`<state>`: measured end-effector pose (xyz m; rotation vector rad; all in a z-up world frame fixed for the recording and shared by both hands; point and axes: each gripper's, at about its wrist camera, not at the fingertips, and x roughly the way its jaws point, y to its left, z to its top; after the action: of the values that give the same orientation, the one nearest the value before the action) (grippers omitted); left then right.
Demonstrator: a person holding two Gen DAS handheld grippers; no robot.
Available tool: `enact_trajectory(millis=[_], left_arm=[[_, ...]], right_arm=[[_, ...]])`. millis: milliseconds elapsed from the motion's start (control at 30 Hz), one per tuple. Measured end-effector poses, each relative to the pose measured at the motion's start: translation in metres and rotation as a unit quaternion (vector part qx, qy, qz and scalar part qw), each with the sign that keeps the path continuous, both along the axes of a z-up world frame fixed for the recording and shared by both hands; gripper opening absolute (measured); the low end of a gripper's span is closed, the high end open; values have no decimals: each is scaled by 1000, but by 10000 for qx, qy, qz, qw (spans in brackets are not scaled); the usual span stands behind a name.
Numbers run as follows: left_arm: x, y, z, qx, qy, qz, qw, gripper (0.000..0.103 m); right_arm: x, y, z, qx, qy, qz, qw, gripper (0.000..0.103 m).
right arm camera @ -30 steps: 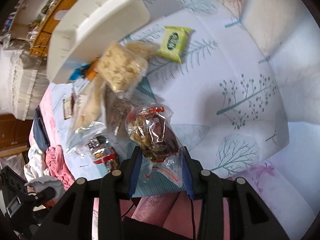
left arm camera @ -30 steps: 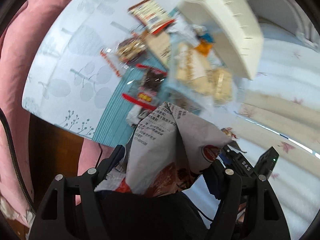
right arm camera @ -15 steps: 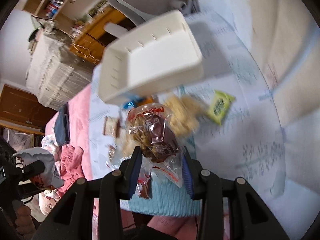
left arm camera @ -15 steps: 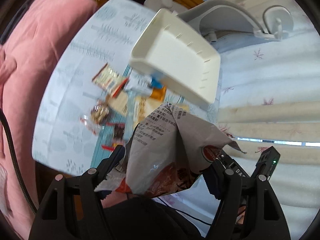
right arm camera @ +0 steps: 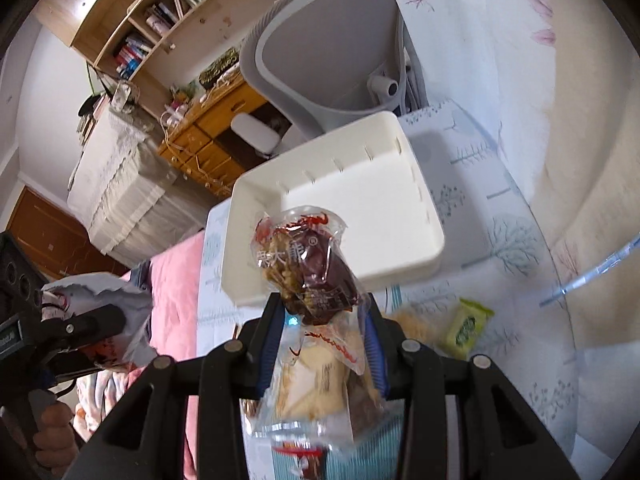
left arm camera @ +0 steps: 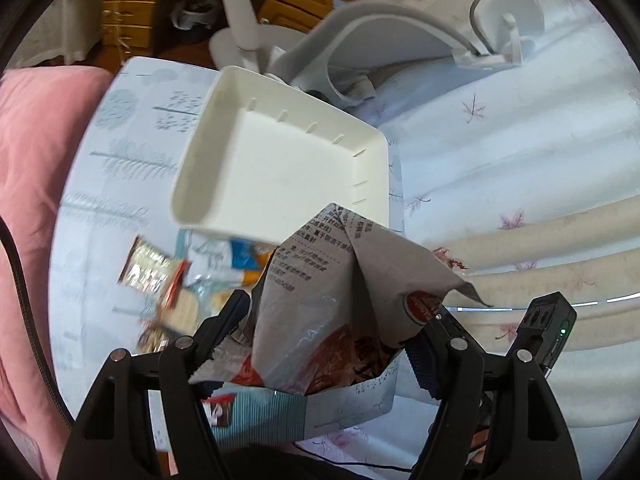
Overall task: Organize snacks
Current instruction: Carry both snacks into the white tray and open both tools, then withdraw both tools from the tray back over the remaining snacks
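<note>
The left claw (left arm camera: pixel 328 332) is clamped on a grey snack bag (left arm camera: pixel 340 304), held just in front of the white tray (left arm camera: pixel 280 168). The right claw (right arm camera: pixel 326 344) is clamped on a clear nut packet (right arm camera: pixel 310 268), likewise before the tray. Loose snacks (left arm camera: pixel 154 272) are seen on the bench (left arm camera: pixel 120 160) beside the tray.

Black plastic left claw (left arm camera: pixel 332 328), right claw (right arm camera: pixel 322 320), silver screws, blue ribbed pads (right arm camera: pixel 376 344), bare-skinned hand (right arm camera: pixel 54 432)
</note>
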<state>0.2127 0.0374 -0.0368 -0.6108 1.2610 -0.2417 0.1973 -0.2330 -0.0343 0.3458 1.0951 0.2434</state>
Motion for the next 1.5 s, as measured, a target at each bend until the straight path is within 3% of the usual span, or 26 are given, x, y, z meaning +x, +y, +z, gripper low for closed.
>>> enact_trajectory(millis=[167, 400, 633, 767, 800, 1100, 1333, 1500], left_arm=[[47, -3, -26, -48, 0, -339, 9994, 72], [92, -7, -62, -213, -406, -801, 9957, 73], [117, -18, -90, -43, -233, -885, 9958, 82], [117, -19, -93, -100, -149, -861, 9961, 84], [116, -19, -92, -69, -171, -873, 9960, 88], [70, -28, -55, 441, -505, -1070, 9920, 89], [-3, -29, -30, 782, -666, -719, 9921, 89], [-60, -30, -19, 816, -736, -436, 9930, 89]], right_arm=[[22, 1, -13, 209, -12, -220, 9995, 38], [46, -2, -41, 518, 27, -522, 9973, 38], [59, -4, -61, 799, 127, -753, 9939, 41], [60, -6, -62, 1089, 145, -828, 9905, 68], [59, -6, -61, 1087, 140, -848, 9904, 70], [36, -14, -60, 1387, 524, -832, 9854, 75], [-8, -17, -60, 1669, 918, -607, 9798, 75], [-44, -18, -59, 1742, 1122, -373, 9776, 76]])
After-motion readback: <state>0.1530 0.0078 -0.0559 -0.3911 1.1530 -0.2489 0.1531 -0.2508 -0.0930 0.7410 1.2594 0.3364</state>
